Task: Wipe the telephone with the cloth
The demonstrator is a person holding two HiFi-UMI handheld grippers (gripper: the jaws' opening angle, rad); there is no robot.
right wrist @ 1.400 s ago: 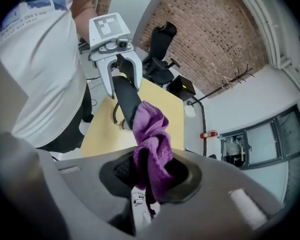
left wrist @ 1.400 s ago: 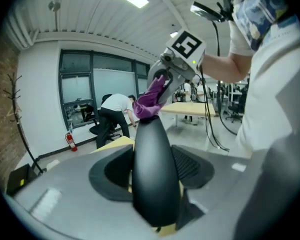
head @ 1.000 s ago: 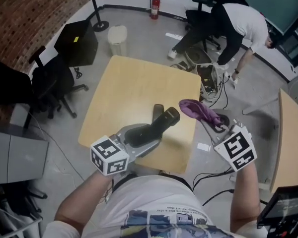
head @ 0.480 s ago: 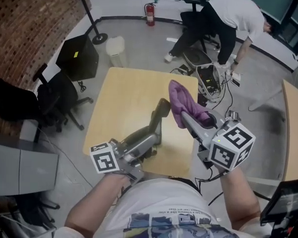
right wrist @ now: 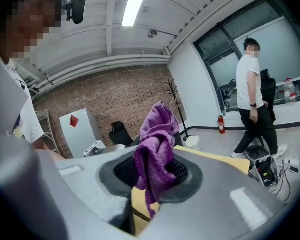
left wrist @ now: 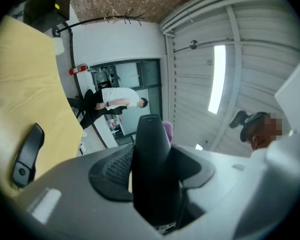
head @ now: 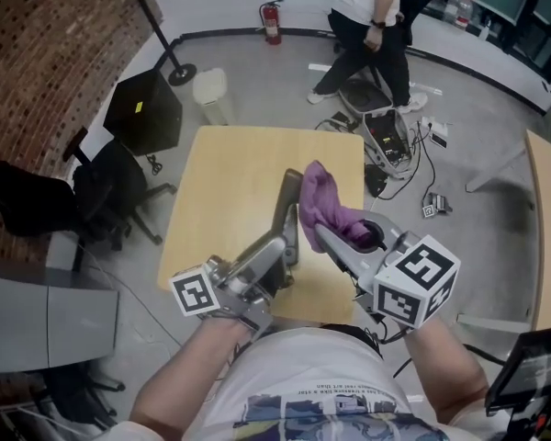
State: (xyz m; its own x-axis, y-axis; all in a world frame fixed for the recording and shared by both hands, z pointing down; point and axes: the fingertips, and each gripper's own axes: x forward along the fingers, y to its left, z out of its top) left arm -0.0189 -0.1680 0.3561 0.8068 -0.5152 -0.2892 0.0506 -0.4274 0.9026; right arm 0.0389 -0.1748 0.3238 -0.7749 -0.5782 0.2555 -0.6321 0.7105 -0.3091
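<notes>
The table (head: 220, 182) is our landmark. Above its near edge we hold the telephone handset (head: 286, 211) upright. The left gripper (head: 277, 249) is clamped on its lower end, with its jaws standing fairly wide around the black body. The cloth (head: 320, 205) is also above the table's near edge, just right of the handset's upper part. We cannot tell whether the two are touching. The right gripper (head: 329, 239) has its jaws closed on a bunched fold of the cloth, and the rest hangs loose. A small black piece (left wrist: 27, 154) lies flat on the table, further in.

We see two risks. With the handset held only at its lower end, a hard sideways push could lever it out of the jaws, and it could drop past the table's near edge. Dragging the cloth could also pull its fold free.
</notes>
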